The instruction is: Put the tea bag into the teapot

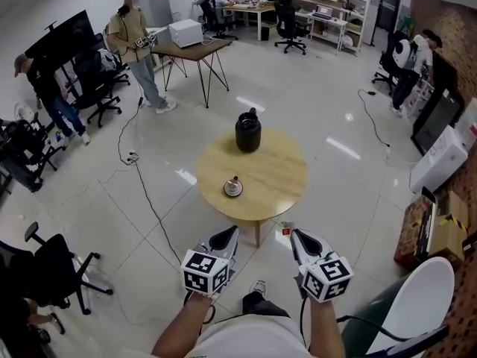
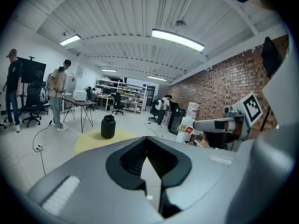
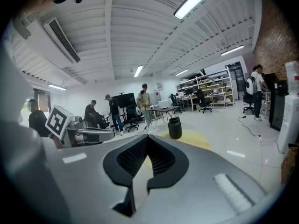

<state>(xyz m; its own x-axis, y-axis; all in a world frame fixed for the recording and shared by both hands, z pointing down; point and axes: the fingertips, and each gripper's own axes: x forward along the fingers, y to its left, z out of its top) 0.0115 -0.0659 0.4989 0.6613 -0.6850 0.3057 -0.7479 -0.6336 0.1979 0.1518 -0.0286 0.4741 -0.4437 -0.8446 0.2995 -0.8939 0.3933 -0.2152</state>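
Two hand-held grippers, both empty, held low and well short of the work. Left gripper: jaws pressed together, nothing between them in its own view. Right gripper: likewise closed on nothing. One round wooden table, standing on a pale floor ahead of both. One black teapot, upright at the table's far edge; whether its lid is on cannot be made out. One small round dish on the table's near side, carrying a small item that is probably the tea bag, too small to confirm and its long axis unreadable. Key relation: the dish lies straight ahead of the left gripper and off to the left of the right one, so the left is judged nearer. The teapot sits directly beyond the dish, apart from it. Task not yet begun; the next move calls for a forward reach to the dish with jaws parted.
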